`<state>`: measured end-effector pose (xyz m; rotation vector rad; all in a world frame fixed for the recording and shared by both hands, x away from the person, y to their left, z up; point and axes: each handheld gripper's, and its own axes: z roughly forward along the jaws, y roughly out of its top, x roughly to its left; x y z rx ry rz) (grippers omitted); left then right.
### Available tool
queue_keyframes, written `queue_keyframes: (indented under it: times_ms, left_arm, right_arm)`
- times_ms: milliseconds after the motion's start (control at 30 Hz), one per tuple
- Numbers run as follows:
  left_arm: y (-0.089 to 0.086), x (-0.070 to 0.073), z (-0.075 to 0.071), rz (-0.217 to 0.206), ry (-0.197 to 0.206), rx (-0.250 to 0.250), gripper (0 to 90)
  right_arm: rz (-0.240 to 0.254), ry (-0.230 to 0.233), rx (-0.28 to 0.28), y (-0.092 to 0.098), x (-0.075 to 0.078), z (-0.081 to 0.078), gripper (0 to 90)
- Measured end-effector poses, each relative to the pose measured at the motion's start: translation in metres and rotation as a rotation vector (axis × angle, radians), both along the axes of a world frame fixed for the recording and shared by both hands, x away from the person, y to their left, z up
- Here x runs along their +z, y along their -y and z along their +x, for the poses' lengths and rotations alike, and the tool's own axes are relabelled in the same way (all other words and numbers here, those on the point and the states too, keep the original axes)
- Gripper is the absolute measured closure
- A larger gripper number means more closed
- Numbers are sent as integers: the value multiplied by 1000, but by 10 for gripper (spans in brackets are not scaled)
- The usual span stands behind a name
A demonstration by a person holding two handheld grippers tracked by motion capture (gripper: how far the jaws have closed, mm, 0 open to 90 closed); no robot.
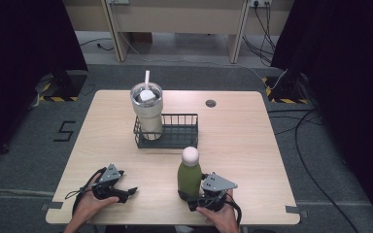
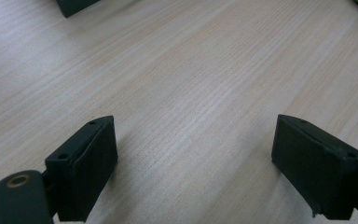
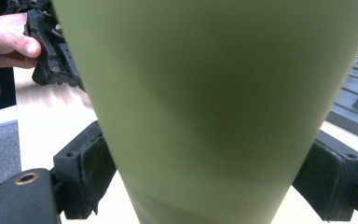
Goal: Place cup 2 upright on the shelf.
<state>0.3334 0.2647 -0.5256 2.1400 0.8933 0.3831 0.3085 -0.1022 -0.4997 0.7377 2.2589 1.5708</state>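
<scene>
Jaws of the right gripper [image 1: 190, 196] closed in against the lower body of the green bottle [image 1: 189, 177], one pad on each flank; in the right gripper view both pads [image 3: 91, 175] press or all but press the bottle wall [image 3: 214, 107]. Jaws of the left gripper [image 1: 126, 193] spread wide with nothing between them, just bare table [image 2: 191, 79] under the gap.

Bottle stands upright near the front edge of the table [image 1: 243, 136], right of centre, pale round cap [image 1: 190, 155] on top. Black wire basket [image 1: 177, 131] sits behind it toward mid-table, with a lidded tumbler [image 1: 147, 110] and straw [image 1: 146, 79] standing in its left half; right half looks free.

Step in hand, as I judge it: the grasp on the bottle, made low on the body, lift not yet begun since the base looks to be on the wood. Likely next: raise it straight, carry it back over the basket rim and set it in the free half beside the tumbler. Low grip on a tall bottle may let it tip, so a firm squeeze and a slow lift seem wise. Left gripper rests at the front left, well apart.

Hard to make out: the bottle's base and its contact with the table, cut off close-up; true pad contact on the far side; basket floor behind its bars
</scene>
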Motion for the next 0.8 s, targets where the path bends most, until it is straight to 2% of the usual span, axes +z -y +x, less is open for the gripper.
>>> queue_keyframes:
  times_ms: [167,500,800]
  left_arm:
    - [0,0,0,0,2,0,134]
    - [0,0,0,0,1,-10,135]
    - [0,0,0,0,1,-10,135]
  right_arm:
    - [29,-3,7,-2,-3,4,176]
    - [28,33,-10,-4,-2,5,207]
    - [32,53,-3,-8,5,11,210]
